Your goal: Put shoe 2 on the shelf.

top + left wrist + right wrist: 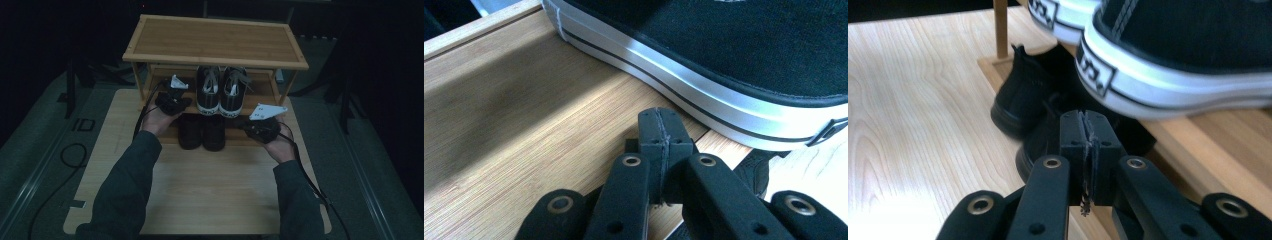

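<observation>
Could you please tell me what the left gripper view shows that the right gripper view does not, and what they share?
The left gripper view has the left claw shut with nothing in it, over the middle shelf, beside one sneaker's white sole. The right gripper view has the right claw shut with nothing in it, the black shoes on the lowest level, a rack post and the table. Both show black sneakers with white soles on the wooden rack.

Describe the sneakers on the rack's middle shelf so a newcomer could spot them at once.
Start at the bamboo shoe rack at the far end of the table. On its middle shelf, heels toward the person, stands a pair of black canvas sneakers. Their white rubber soles and grey laces set them apart from the all-black shoes directly below.
</observation>
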